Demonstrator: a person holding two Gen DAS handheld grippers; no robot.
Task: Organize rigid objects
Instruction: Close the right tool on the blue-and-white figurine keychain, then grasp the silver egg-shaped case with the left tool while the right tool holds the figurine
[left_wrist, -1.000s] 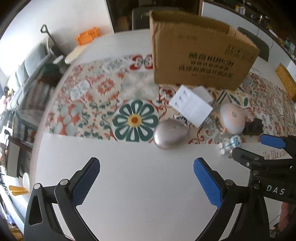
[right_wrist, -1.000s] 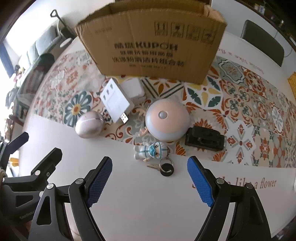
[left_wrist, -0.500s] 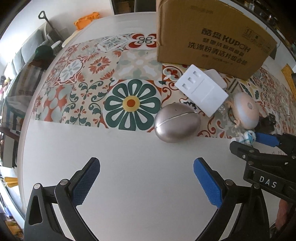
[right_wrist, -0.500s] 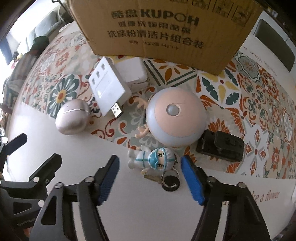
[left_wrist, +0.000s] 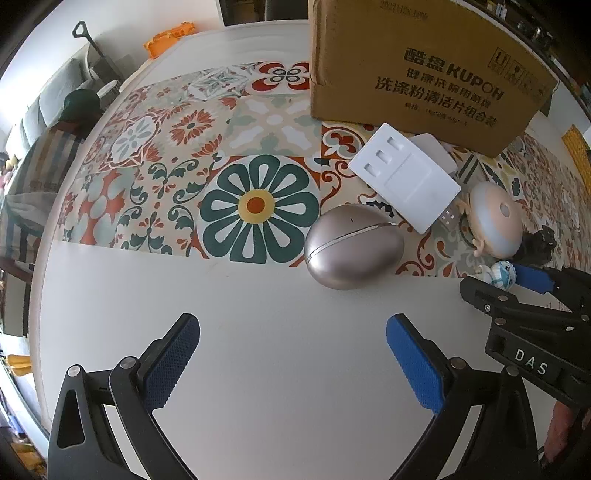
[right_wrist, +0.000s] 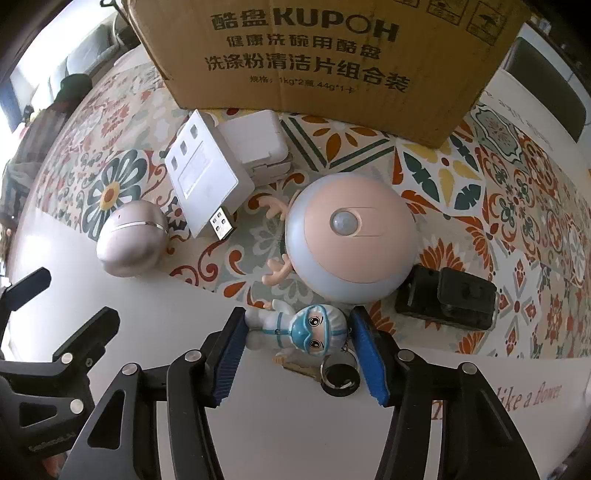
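while my right fingers flank the little figure

while i hold a gripper in each hand, the white table (left_wrist: 258, 369) carries everything, its patterned runner (left_wrist: 192, 173) crossing the middle. at the runner's far edge stands the cardboard box (right_wrist: 332, 55), the largest thing here. just in front of it sits the round pink-and-blue lamp (right_wrist: 354, 243), with the white usb hub (right_wrist: 203, 181) leaning over a white charger block (right_wrist: 255, 144) to its left. the pinkish egg-shaped case (left_wrist: 354, 247) lies on the runner's near edge, and a black block (right_wrist: 447, 299) rests at the lamp's right. smallest is the masked figure keychain (right_wrist: 299, 328), lying on the bare table just off the runner's near edge, its key ring (right_wrist: 340, 376) trailing toward me. my right gripper (right_wrist: 299, 354) has its blue pads on either side of the figure, narrowed but with gaps showing. my left gripper (left_wrist: 291, 365) is spread wide over bare table, holding nothing.
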